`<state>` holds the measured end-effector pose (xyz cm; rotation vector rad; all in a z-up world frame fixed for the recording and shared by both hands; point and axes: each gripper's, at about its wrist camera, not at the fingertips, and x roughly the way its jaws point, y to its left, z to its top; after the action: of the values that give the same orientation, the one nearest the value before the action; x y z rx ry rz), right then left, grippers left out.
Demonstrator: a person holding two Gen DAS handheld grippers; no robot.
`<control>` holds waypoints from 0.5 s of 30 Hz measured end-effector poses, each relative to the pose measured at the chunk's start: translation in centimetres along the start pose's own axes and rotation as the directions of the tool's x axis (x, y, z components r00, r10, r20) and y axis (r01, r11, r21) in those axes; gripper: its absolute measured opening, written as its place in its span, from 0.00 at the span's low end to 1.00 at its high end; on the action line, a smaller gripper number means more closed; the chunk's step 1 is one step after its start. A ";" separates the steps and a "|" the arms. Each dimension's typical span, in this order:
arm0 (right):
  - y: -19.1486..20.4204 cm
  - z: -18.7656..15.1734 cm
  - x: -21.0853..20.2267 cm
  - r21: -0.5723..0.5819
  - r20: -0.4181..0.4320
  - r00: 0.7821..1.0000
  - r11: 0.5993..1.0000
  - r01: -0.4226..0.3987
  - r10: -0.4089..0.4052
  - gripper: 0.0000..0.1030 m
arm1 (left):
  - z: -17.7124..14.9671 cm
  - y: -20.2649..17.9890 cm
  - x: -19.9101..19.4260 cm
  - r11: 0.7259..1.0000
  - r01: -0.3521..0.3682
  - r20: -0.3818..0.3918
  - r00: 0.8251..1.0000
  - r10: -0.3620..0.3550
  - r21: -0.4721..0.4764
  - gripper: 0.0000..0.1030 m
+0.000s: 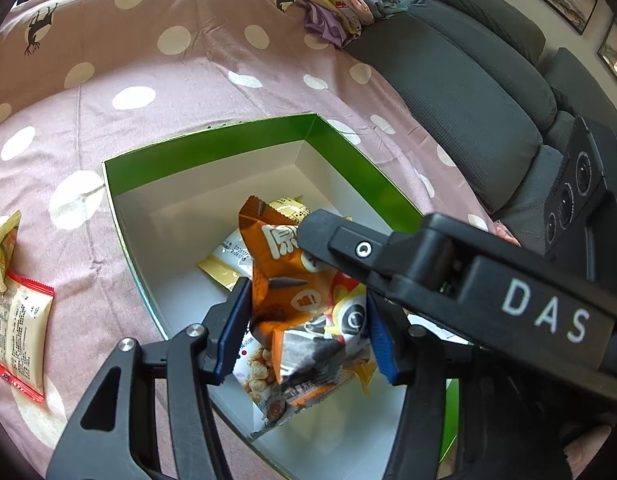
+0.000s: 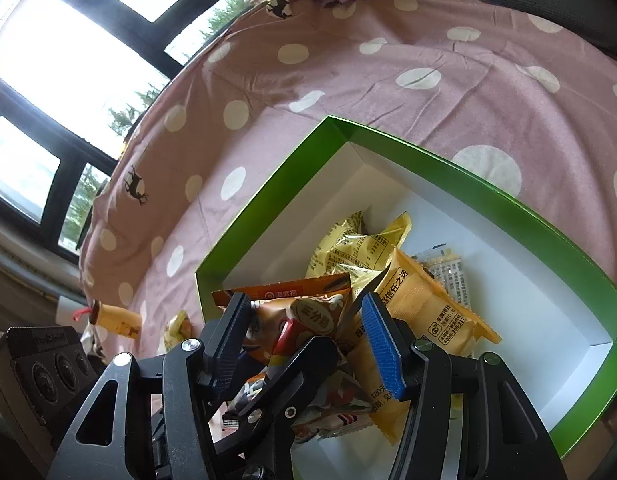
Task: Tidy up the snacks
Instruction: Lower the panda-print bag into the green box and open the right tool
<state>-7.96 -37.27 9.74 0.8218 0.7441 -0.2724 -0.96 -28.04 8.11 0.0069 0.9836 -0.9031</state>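
Orange crinkled foil — the snack packet (image 1: 308, 300) sits clenched between the left gripper (image 1: 306, 330)'s ribbed blue pads, inside the green-walled box (image 1: 212, 144). Only the left view shows a red-edged sachet (image 1: 22, 336) on the dotted pink cloth (image 1: 148, 52). The right gripper (image 2: 304, 344) hangs spread over yellow packets (image 2: 420, 304) — grasping nothing.

Readable stuff around the green box (image 2: 508, 204)

"DAS" in white caps sits on the black gripper arm (image 1: 540, 312) crossing over the box; inside it, a yellow packet (image 2: 428, 304) shows "4008-365-217", and the orange packet (image 2: 304, 310) has Chinese characters I can't make out.
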 end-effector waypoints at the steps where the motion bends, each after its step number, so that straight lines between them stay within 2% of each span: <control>1: 0.0 0.0 0.0 0.000 0.001 1.000 1.000 0.006 -0.006 0.58 | -0.1 -0.1 -0.1 1.000 -0.001 -0.002 1.000 0.001 0.003 0.55; 4: 0.0 0.0 0.0 -0.002 0.010 0.999 0.999 0.036 -0.036 0.58 | -0.4 0.0 -0.9 1.000 -0.017 -0.008 1.000 0.017 0.006 0.58; 5: 0.0 0.0 0.0 0.000 0.014 0.999 0.999 0.049 -0.049 0.58 | -0.5 0.2 -1.3 1.000 -0.004 -0.006 1.000 0.004 -0.001 0.63; 8: -0.2 0.0 -0.1 0.012 0.023 0.997 0.997 0.073 -0.073 0.58 | -0.6 0.6 -3.0 1.000 0.023 0.013 1.000 -0.023 -0.017 0.65; 12: -0.4 0.0 -0.5 0.021 0.036 0.997 0.997 0.074 -0.075 0.58 | -1.2 1.2 -6.5 1.000 0.002 0.077 0.997 0.000 -0.019 0.75; 15: 0.0 0.0 -1.2 0.013 0.075 0.991 0.994 0.108 -0.108 0.58 | -2.1 2.3 -9.1 0.999 -0.032 0.112 0.993 0.036 -0.036 0.84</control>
<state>-8.79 -37.35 10.58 0.7765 0.7175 -0.4020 -3.06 -19.76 12.62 -0.0554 0.8914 -0.8465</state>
